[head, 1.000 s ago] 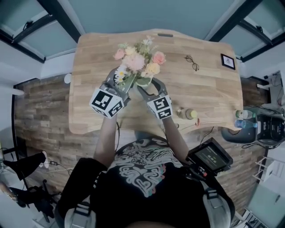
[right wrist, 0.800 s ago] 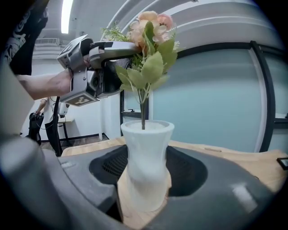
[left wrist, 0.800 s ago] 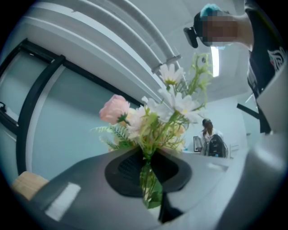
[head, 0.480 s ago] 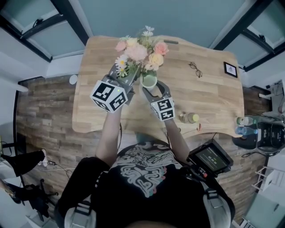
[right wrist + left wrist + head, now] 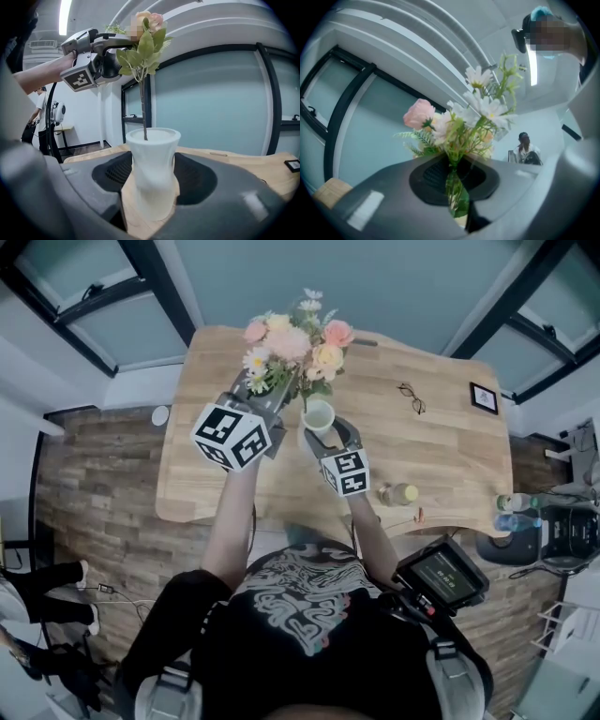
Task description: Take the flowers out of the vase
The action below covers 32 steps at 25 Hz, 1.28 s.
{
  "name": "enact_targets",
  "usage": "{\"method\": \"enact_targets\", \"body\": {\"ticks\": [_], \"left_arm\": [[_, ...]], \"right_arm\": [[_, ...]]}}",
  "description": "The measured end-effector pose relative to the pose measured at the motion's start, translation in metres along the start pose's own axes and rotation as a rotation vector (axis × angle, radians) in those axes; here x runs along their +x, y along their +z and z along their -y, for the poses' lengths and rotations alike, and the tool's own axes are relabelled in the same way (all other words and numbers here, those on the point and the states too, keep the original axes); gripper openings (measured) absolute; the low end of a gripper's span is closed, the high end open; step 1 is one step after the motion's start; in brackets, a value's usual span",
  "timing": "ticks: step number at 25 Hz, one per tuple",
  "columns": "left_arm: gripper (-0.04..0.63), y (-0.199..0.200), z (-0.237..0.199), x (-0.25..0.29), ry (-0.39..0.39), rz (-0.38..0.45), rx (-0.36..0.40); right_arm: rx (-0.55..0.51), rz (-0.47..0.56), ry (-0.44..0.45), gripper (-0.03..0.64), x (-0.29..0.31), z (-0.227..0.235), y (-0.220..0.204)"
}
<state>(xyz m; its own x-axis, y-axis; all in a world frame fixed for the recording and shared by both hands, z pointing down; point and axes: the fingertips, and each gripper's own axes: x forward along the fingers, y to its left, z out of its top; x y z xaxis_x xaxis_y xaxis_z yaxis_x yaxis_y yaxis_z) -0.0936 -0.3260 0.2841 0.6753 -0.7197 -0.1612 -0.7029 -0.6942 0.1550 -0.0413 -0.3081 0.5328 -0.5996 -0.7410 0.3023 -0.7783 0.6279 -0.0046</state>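
A bouquet of pink, peach and white flowers [image 5: 291,338] hangs above the wooden table [image 5: 431,456]. My left gripper [image 5: 265,390] is shut on its green stems [image 5: 454,185], with the blooms [image 5: 480,110] rising above the jaws. The small white vase [image 5: 319,413] stands upright on the table. One thin stem [image 5: 143,112] still reaches down into its mouth. My right gripper [image 5: 324,426] sits around the vase [image 5: 153,173], its jaws opening, the vase between them with the pads close on either side. The left gripper [image 5: 117,47] shows high up in the right gripper view.
Eyeglasses [image 5: 410,397] and a small framed picture [image 5: 484,397] lie to the right on the table. A yellow-capped bottle [image 5: 400,494] lies near the front edge. More bottles [image 5: 517,502] stand off the right end. A person [image 5: 527,150] sits far off in the room.
The left gripper has risen with the bouquet, drawing the flowers up out of the vase, whose mouth now shows. The right gripper stayed at the vase.
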Motion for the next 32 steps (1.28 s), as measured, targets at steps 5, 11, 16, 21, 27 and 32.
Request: {"method": "enact_targets", "body": {"ticks": [5,11,16,21,27,32], "left_arm": [[0.028,0.022,-0.006,-0.009,0.023,0.026,-0.02],[0.028,0.032,0.004,-0.018,0.045,0.057,-0.044],[0.028,0.037,0.008,-0.018,0.073,0.054,-0.06],[0.028,0.03,-0.002,-0.023,0.127,-0.001,-0.042],[0.028,0.002,-0.022,-0.046,0.172,-0.047,-0.091],[0.028,-0.025,-0.036,-0.051,0.188,-0.102,-0.129]], "right_arm": [[0.014,0.014,-0.004,0.283,0.0,-0.005,0.009],[0.015,0.023,0.009,0.282,-0.015,-0.005,0.0],[0.024,0.029,0.001,0.282,-0.026,0.008,-0.006],[0.036,0.036,-0.006,0.282,-0.029,0.019,-0.004],[0.041,0.04,-0.002,0.282,-0.026,0.009,-0.008],[0.045,0.04,0.004,0.282,-0.023,0.005,-0.007]]}}
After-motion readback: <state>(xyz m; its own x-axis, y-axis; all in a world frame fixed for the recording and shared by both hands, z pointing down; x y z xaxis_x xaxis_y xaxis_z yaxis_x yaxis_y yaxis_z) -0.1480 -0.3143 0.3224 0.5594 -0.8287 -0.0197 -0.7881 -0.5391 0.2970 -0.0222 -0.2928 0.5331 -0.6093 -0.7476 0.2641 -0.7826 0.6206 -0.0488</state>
